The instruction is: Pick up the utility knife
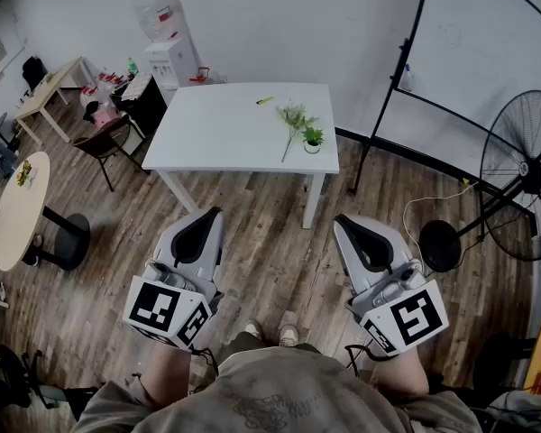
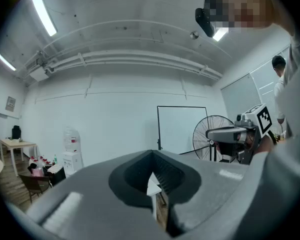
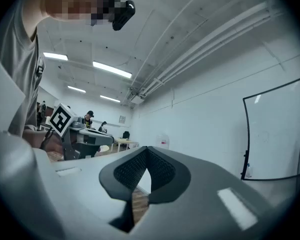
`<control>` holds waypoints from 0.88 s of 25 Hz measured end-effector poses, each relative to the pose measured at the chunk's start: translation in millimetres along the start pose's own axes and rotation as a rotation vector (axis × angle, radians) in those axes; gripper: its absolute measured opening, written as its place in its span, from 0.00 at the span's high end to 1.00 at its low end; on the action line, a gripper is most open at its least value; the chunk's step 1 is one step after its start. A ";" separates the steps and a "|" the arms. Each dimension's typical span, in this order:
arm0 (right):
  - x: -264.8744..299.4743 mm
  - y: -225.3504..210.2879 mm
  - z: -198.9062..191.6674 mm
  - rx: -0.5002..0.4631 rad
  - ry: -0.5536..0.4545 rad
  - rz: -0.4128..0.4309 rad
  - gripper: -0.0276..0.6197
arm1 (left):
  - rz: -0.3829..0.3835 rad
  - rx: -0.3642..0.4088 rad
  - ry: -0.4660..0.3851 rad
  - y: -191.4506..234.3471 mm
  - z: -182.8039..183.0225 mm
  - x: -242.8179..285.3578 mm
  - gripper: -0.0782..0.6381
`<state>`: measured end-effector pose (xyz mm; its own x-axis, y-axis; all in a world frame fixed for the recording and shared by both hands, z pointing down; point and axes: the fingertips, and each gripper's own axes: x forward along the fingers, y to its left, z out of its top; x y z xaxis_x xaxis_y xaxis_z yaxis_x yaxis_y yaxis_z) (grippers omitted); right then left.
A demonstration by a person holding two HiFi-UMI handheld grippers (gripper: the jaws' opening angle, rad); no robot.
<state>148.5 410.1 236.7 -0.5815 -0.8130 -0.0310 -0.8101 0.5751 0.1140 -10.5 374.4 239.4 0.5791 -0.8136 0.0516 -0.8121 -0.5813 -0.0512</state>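
The utility knife (image 1: 264,100) is a small yellow thing lying near the far edge of the white table (image 1: 207,142), well ahead of me. Both grippers are held close to my body, level, over the wooden floor and short of the table. The left gripper (image 1: 212,213) (image 2: 152,155) has its jaws together with nothing between them. The right gripper (image 1: 340,219) (image 3: 146,150) is likewise shut and empty. In both gripper views the grey jaws fill the lower half, and only a sliver of the table shows through the notch; the knife is hidden there.
A green sprig (image 1: 291,124) and a small potted plant (image 1: 313,139) lie on the table's right side. A whiteboard stand (image 1: 406,70) and a floor fan (image 1: 523,179) are to the right. A round table (image 1: 18,206), chairs and a water dispenser (image 1: 171,57) stand to the left.
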 end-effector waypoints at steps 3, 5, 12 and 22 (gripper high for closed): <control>-5.2 1.7 2.3 0.038 -0.029 0.015 0.91 | 0.000 -0.008 -0.012 -4.8 0.1 -3.5 0.89; -6.7 1.6 2.4 0.042 -0.035 0.018 0.91 | 0.002 -0.011 -0.025 -5.9 2.5 -5.2 0.89; -8.4 -0.2 -0.6 0.047 -0.027 0.031 0.91 | 0.000 -0.003 -0.007 -12.4 -0.7 -2.7 0.89; -10.3 -8.7 1.1 0.064 -0.068 -0.022 0.91 | 0.028 0.005 0.006 -6.4 -3.4 -9.0 0.89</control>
<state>161.5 413.6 235.0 -0.5652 -0.8188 -0.1001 -0.8248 0.5633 0.0493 -10.8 385.4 242.7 0.5558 -0.8294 0.0563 -0.8275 -0.5584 -0.0581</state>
